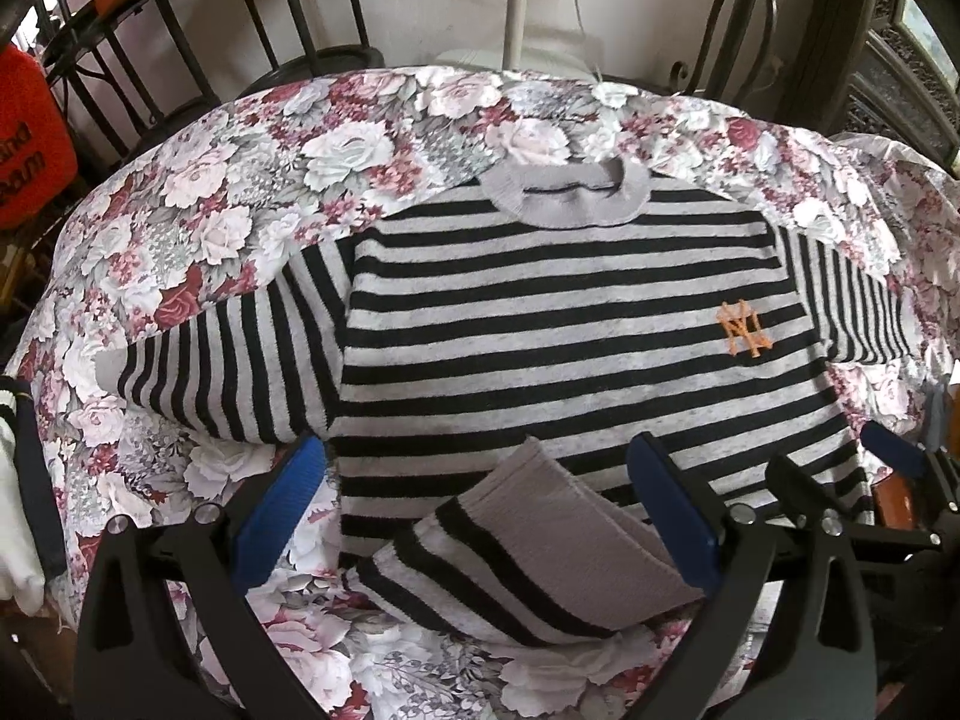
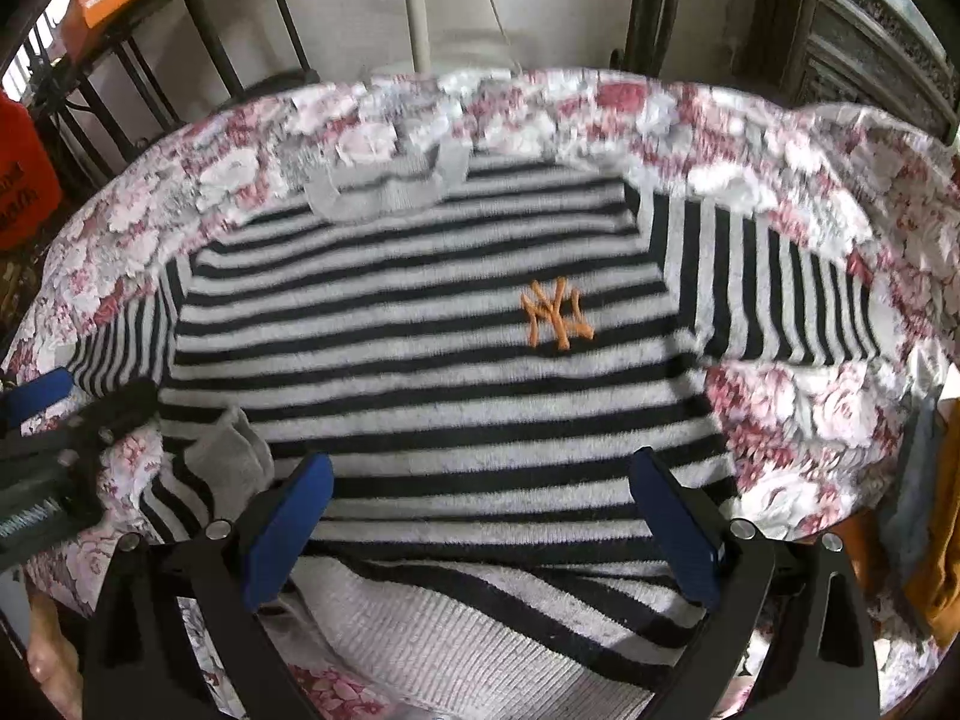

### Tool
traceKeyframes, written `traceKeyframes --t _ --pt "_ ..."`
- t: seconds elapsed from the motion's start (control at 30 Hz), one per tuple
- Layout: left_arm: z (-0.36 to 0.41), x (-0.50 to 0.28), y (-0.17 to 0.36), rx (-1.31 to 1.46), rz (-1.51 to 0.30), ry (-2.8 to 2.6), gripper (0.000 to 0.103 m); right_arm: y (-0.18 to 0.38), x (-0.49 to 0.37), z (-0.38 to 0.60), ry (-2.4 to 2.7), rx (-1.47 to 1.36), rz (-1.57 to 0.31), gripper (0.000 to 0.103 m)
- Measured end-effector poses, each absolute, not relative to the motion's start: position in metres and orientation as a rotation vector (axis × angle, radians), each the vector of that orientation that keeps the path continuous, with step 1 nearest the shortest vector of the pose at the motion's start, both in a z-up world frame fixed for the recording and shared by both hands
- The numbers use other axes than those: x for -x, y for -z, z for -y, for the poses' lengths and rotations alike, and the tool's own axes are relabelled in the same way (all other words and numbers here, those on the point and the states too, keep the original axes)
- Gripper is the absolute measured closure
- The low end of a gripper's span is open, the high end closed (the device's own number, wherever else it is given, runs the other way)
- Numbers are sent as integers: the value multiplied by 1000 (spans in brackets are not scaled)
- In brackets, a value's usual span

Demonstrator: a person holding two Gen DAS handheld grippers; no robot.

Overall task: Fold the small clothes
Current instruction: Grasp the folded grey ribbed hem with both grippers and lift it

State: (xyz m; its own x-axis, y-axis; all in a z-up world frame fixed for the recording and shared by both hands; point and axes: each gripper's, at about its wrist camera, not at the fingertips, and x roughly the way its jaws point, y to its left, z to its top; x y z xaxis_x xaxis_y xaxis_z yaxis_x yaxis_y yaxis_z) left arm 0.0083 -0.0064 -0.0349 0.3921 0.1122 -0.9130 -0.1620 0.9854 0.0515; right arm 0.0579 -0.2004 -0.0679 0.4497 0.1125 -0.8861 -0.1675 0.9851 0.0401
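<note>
A small grey-and-black striped sweater [image 1: 558, 324] with an orange NY logo [image 1: 743, 329] lies face up on the floral-covered table [image 1: 198, 222], collar at the far side, both sleeves spread out. Its bottom left hem corner [image 1: 540, 534] is turned up over the body. My left gripper [image 1: 477, 498] is open, with that turned-up corner between its blue pads, not clamped. My right gripper [image 2: 483, 510] is open over the sweater [image 2: 432, 360] at its ribbed hem [image 2: 456, 636]. The left gripper shows at the left edge of the right wrist view [image 2: 66, 414].
A black metal rack [image 1: 180, 30] with an orange box and a red container [image 1: 30, 144] stands at the far left. A fan stand [image 1: 519, 6] and a dark carved door [image 1: 888, 60] are behind the table. White cloth [image 1: 15, 510] lies at the left edge.
</note>
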Motion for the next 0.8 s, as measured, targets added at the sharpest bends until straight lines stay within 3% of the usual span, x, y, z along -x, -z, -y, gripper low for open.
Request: traceKeyframes --t 0.2,0.37,0.5,0.63,0.8 --pt "-1 -24 59 7 -1252 -219 5 100 -69 212 -136 14 -1256 4" --pt "-12 -27 74 55 -1322 -229 5 108 -35 179 -362 132 -1269 4" --pt "-10 -7 58 14 -1278 -200 5 110 42 153 -457 437 -1192 4" --pt "-12 7 57 -31 -1281 -207 5 111 82 179 -488 369 -1222 4" --pt "-18 31 68 -34 -1325 -224 5 102 68 183 -406 406 -1233 4"
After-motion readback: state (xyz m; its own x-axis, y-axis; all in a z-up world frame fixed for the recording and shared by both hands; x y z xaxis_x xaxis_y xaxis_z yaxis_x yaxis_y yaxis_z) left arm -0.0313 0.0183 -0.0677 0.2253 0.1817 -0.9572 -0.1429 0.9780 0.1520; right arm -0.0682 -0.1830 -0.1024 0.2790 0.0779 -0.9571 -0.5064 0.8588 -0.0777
